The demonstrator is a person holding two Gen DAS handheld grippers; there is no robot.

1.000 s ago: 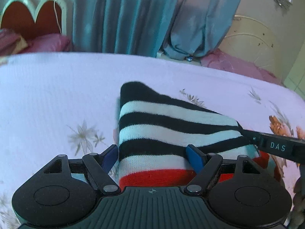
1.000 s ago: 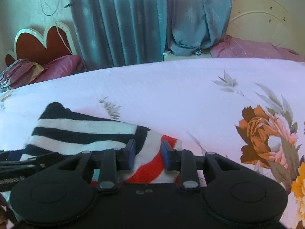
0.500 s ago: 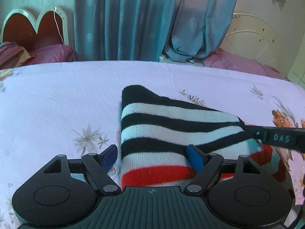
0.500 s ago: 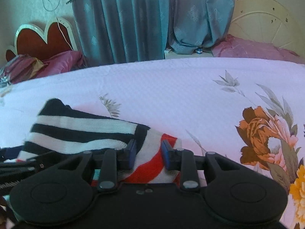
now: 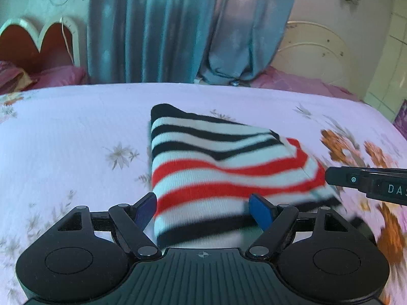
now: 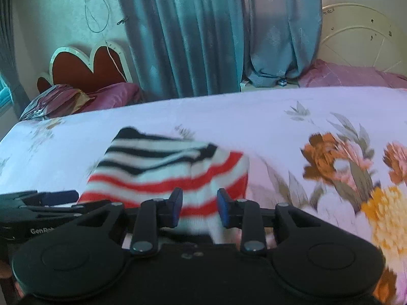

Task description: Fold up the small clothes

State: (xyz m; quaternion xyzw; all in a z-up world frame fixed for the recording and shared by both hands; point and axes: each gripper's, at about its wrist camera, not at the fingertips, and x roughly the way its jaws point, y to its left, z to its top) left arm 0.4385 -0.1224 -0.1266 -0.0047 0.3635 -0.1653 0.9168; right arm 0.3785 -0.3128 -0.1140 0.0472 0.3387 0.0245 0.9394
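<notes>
Floral bedsheet in foreground; teal curtains, heart-shaped headboard and pink pillow behind.

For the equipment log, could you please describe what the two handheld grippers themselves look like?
Both are matte black plastic. The left gripper has two round disc housings, angled linkage bars with silver pivot pins, blue finger pads and a ribbed grey body bearing a small crosshair mark. The right gripper matches it in build and blue pads, with a smoother body; white lettering "DAS" shows on its side. No cables or sleeves show.
</notes>
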